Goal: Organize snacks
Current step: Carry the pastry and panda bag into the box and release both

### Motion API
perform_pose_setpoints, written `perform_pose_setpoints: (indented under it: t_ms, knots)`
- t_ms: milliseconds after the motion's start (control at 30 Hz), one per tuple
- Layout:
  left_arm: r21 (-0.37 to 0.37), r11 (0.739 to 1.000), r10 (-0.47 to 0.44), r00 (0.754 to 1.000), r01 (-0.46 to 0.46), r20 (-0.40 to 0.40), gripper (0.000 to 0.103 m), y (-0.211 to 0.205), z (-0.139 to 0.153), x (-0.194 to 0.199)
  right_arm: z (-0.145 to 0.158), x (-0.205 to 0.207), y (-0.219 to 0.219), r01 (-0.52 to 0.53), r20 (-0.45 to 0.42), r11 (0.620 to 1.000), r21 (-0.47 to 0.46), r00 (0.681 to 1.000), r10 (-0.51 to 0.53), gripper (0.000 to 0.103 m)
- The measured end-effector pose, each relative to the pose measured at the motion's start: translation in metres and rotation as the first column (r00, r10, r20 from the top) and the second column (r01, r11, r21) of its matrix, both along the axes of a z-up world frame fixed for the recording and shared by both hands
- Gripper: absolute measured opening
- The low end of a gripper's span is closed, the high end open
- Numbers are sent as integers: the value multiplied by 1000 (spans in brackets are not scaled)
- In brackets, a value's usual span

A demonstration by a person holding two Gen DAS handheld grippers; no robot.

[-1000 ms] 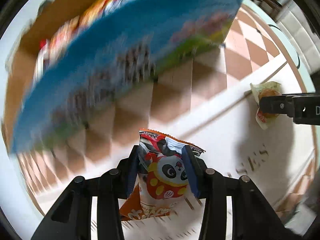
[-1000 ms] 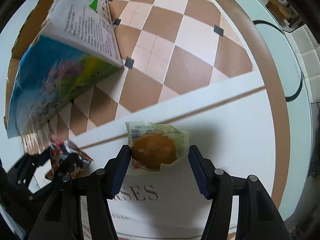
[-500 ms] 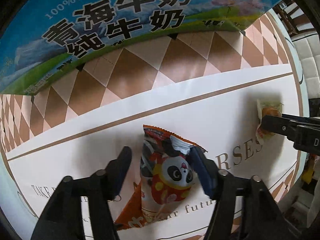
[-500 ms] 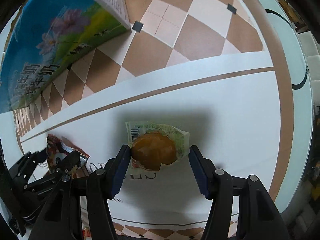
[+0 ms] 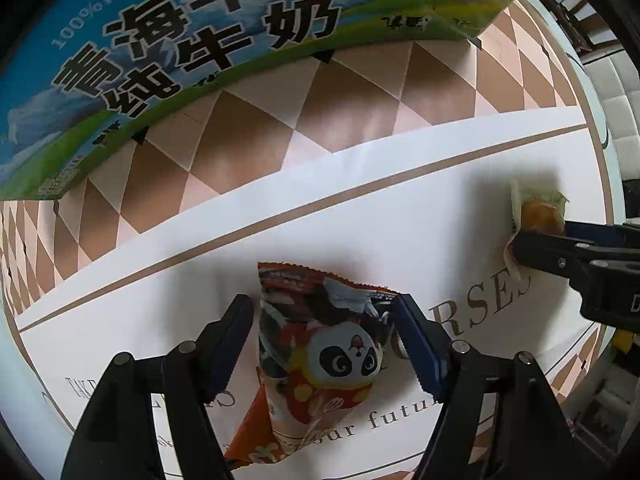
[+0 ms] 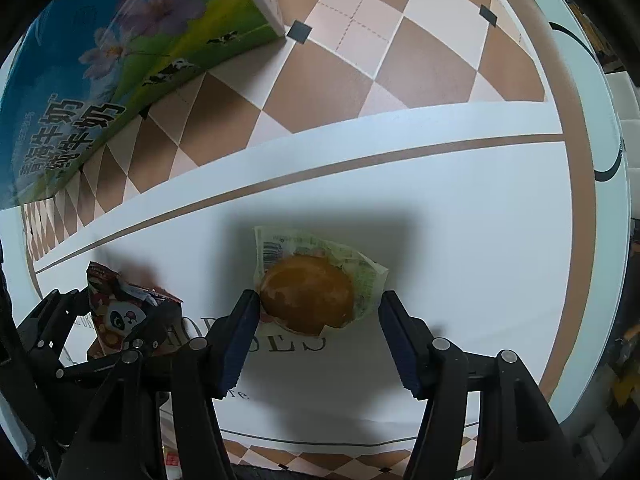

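A red-orange snack packet with a panda (image 5: 320, 344) lies on the white tablecloth (image 5: 400, 216) between the fingers of my left gripper (image 5: 324, 312). Its jaws are opening and the left pad stands clear of the packet. In the right wrist view the same packet (image 6: 120, 312) and the left gripper (image 6: 116, 316) show at the lower left. My right gripper (image 6: 318, 308) is shut on a brown bun in a clear green-printed wrapper (image 6: 308, 300), just over the cloth. The left wrist view shows that bun (image 5: 540, 212) at the far right.
A big blue and green milk carton box (image 5: 200, 20) with black Chinese letters stands at the back left on the brown-and-cream checked part of the cloth (image 6: 400, 52). The table's edge (image 6: 592, 200) curves along the right.
My left gripper has come down to the cloth and opened off the panda packet. My right gripper has carried the bun sideways over the white cloth, away from the box.
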State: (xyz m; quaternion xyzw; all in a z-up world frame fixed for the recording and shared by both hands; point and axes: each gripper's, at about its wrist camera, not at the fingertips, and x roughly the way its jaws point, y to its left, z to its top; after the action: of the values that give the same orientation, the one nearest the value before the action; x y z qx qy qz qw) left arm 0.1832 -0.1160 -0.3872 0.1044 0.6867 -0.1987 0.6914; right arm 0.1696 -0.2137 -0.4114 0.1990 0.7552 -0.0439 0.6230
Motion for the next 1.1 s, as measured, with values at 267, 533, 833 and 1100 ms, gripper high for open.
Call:
perform_pose_setpoints:
  t_ms: [267,533,833,1100]
  knots:
    - [-18,1000,18,1000,-18,3,50,9,22,-10,-9,1,10,7,14,1000,-7,1000,-7,64]
    - [-36,999,16,1000,-16,-2,41,13,37,-9,0,-3,19,-11,54,1000,-26,998,12,62]
    - [-87,996,32,999,-34,-21,33,31,60,-12,21,-11,21,-18,92,1000,-3,996,18,61]
    - [-212,960,151,976,-182,-155,31,80,75,2,47,-7,23,-9,138,1000,28,990,5,61]
